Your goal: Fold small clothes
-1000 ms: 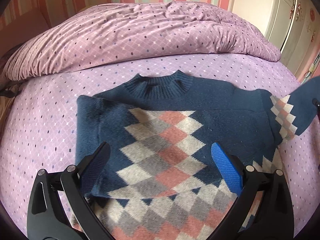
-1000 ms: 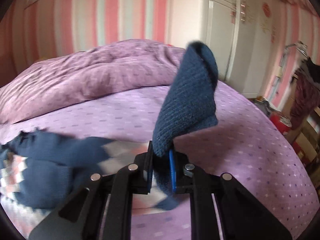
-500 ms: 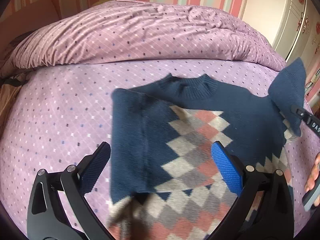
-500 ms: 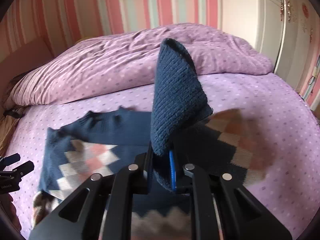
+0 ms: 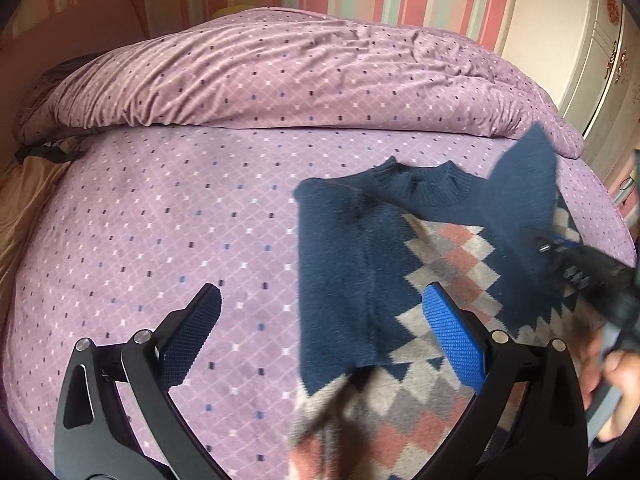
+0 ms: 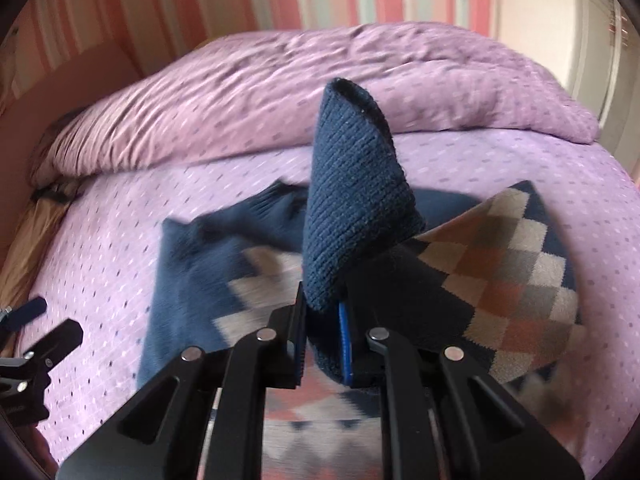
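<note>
Spread over the bed (image 5: 160, 240), below the heaped quilt (image 5: 280, 68): a navy sweater (image 5: 352, 264) with a diamond pattern, collar toward the quilt, hem toward the cameras, long axis running from quilt to viewer. Far sleeve already lying folded along the sweater's body. Above the sweater's near side, raised: the other sleeve (image 6: 352, 200), pinched in the right gripper (image 6: 322, 344), jaws closed tight on the cuff. Probably next: carrying that sleeve across the sweater's front. Beside the sweater's folded edge: the left gripper (image 5: 320, 328), jaws wide apart, holding nothing.
</note>
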`<action>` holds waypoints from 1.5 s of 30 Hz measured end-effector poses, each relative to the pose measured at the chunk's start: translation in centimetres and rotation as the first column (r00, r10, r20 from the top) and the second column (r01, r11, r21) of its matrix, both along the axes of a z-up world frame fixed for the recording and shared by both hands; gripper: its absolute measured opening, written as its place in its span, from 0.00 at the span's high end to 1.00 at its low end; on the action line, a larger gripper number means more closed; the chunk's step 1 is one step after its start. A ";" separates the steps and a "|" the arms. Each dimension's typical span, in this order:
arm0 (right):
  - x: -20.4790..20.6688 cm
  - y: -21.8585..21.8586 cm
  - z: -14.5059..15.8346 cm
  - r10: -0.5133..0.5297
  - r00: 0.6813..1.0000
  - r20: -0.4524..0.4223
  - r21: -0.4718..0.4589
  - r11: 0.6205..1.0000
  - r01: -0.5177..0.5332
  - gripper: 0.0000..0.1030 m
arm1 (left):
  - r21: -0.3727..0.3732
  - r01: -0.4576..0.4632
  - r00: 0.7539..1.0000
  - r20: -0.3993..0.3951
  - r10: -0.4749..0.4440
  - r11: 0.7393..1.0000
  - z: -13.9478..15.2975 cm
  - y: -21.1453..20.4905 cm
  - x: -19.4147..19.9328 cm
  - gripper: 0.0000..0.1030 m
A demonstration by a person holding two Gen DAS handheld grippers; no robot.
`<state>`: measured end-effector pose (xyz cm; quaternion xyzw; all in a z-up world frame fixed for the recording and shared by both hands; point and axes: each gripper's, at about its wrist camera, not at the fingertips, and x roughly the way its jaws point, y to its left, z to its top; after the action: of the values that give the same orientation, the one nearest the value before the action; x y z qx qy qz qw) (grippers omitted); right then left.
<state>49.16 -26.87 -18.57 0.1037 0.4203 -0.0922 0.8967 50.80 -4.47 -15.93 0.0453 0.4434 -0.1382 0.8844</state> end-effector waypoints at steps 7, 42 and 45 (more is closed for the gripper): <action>2.4 6.8 -6.0 0.076 0.990 -0.120 -0.026 0.996 -0.080 0.86 | 0.007 -0.042 0.999 -0.008 0.042 0.999 -1.3 2.3 0.3 0.03; -9.6 -8.8 -0.7 0.013 1.000 -0.012 -0.191 0.981 -0.015 0.28 | -0.224 -0.151 0.967 -0.236 0.097 0.963 -10.5 -8.1 2.1 0.92; -10.1 -9.7 -0.1 -0.011 1.000 0.003 -0.192 0.981 0.011 0.28 | -0.211 -0.111 0.984 -0.160 0.078 0.971 -7.9 -7.7 1.3 0.93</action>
<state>39.03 -36.57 -18.63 0.0194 0.4082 -0.1371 0.9023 52.08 -12.18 -23.81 -0.0842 0.4928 -0.1469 0.8535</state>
